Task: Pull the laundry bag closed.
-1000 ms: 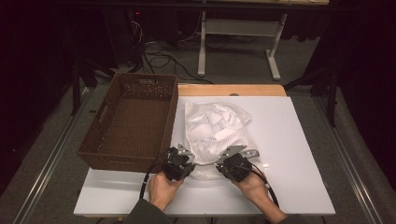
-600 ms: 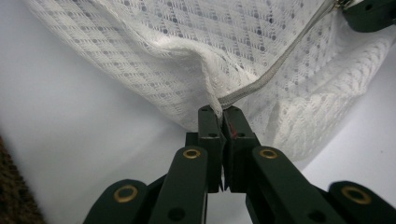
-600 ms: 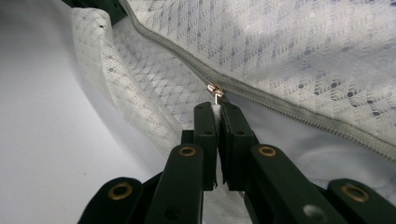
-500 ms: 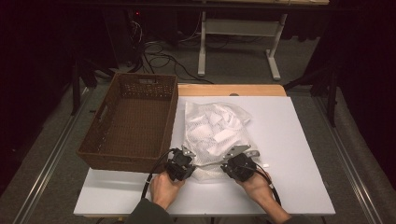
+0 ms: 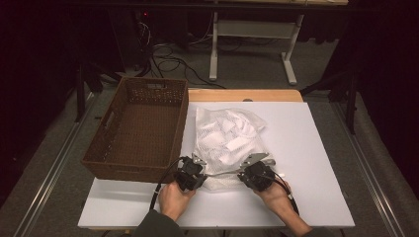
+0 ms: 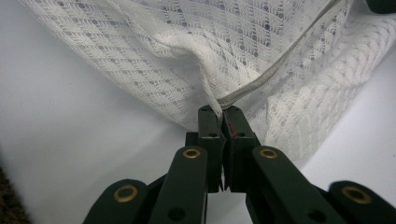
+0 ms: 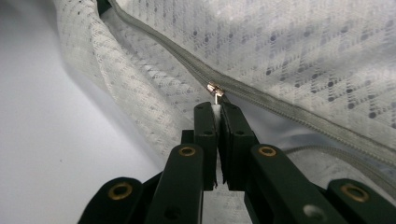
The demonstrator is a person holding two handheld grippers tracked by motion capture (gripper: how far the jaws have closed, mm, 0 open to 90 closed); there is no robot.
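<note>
A white mesh bag (image 5: 228,140) with a grey zipper lies on the white table top (image 5: 306,148), with white items inside it. My left gripper (image 5: 198,168) is shut on the bag's near edge at the zipper's end (image 6: 219,105). In the right gripper view, my right gripper (image 7: 217,106) is shut on the small metal zipper pull (image 7: 215,89); in the high view it sits at the bag's near right edge (image 5: 251,168). The zipper line (image 5: 222,173) stretches between the two grippers.
A brown wicker basket (image 5: 141,129) stands at the table's left, its near corner close to my left gripper. A wooden board edge (image 5: 247,95) shows behind the table. Cables and a white stand lie on the floor beyond.
</note>
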